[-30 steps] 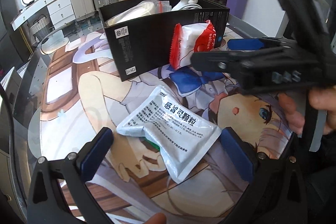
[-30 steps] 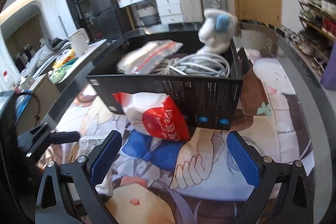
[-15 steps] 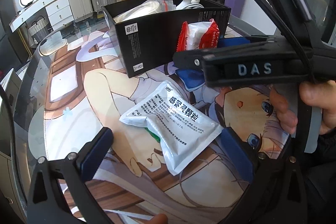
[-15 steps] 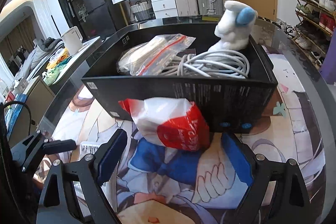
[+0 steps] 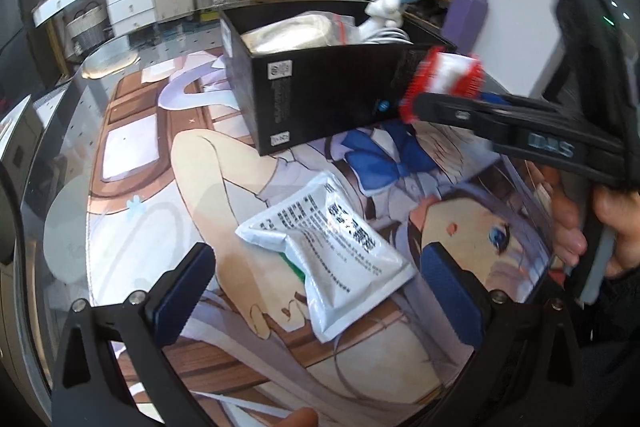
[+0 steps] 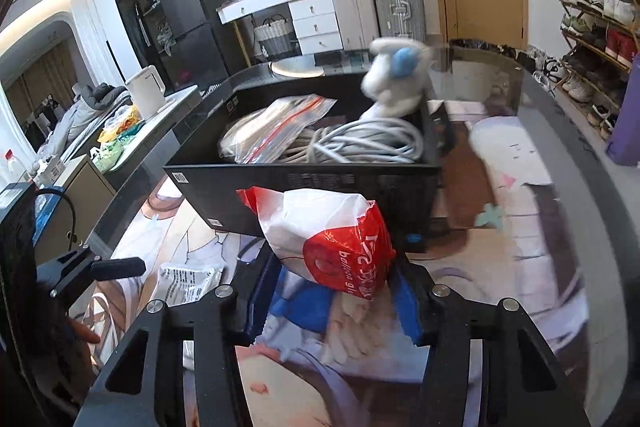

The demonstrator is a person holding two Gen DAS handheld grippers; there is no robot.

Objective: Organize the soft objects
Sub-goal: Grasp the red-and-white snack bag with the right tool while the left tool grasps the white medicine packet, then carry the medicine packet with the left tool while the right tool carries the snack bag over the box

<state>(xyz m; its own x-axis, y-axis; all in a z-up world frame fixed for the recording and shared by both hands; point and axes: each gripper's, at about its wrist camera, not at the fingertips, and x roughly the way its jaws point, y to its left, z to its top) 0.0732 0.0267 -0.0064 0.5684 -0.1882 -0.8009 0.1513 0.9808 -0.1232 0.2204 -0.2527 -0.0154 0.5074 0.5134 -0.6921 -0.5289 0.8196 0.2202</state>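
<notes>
Right gripper [image 6: 332, 291] is closing on the red-and-white bag [image 6: 328, 239]; pads are pinching its lower end and the bag is sitting up between them, just in front of the black box [image 6: 304, 183]. Box is already holding a zip bag [image 6: 276, 127], a cable coil [image 6: 360, 147] and a white plush [image 6: 396, 83].

Left gripper [image 5: 316, 291] is hanging wide over the white pouch [image 5: 332, 251], gripping nothing; pouch is lying flat on the printed mat [image 5: 132, 227], apart from the box.

Risks, judged: the grip is only catching slack film at one end, so the bag is likely sagging or slipping out on the lift. The box wall is right ahead, so a low carry could be snagging the bag on the rim or shoving the box. The plush is leaning on the far corner and could be getting knocked out.
</notes>
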